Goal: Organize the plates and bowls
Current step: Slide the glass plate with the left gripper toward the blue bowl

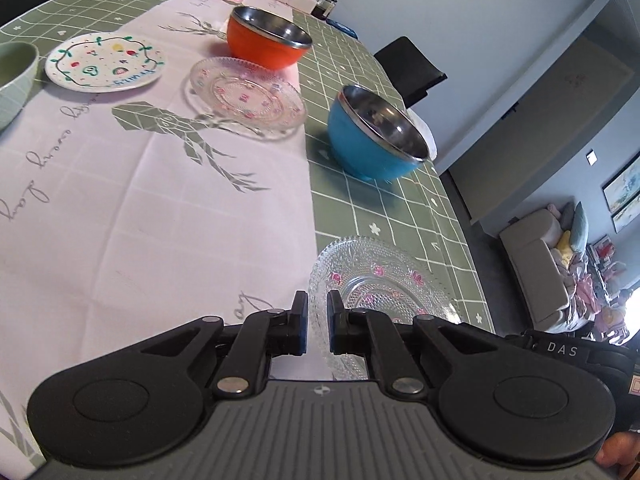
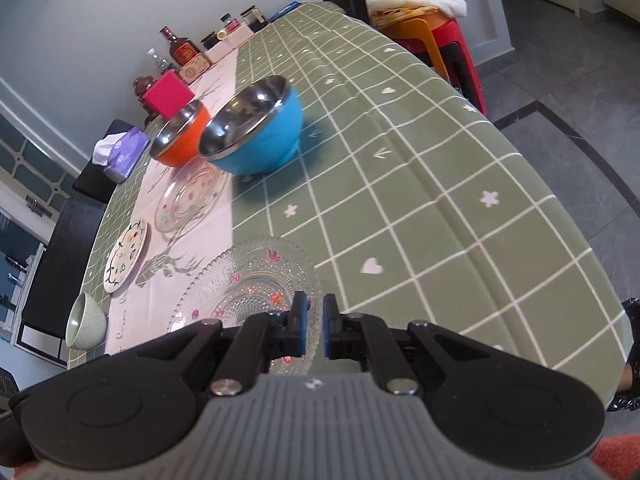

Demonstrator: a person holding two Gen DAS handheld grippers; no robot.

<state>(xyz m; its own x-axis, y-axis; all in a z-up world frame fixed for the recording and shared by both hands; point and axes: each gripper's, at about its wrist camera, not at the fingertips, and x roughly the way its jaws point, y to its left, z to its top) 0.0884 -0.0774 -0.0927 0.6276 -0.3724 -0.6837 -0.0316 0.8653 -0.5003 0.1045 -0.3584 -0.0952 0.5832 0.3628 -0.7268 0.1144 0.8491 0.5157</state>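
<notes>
A clear glass plate with pink flowers (image 1: pixel 380 284) lies near the table's edge. My left gripper (image 1: pixel 317 326) has its jaws narrowly apart astride that plate's left rim. My right gripper (image 2: pixel 315 330) stands the same way over the same plate's (image 2: pixel 248 280) right rim. A blue steel-lined bowl (image 1: pixel 372 136) (image 2: pixel 256 128), an orange steel-lined bowl (image 1: pixel 268 38) (image 2: pixel 180 134), a second glass plate (image 1: pixel 248 98) (image 2: pixel 190 196), a white painted plate (image 1: pixel 105 62) (image 2: pixel 126 256) and a pale green bowl (image 1: pixel 14 80) (image 2: pixel 86 328) stand farther off.
A green checked tablecloth (image 2: pixel 400 168) with a white runner (image 1: pixel 140 220) covers the table. Jars, bottles, a pink box (image 2: pixel 166 94) and a tissue box (image 2: pixel 120 152) line the far end. A stool (image 2: pixel 440 32) stands beyond the edge.
</notes>
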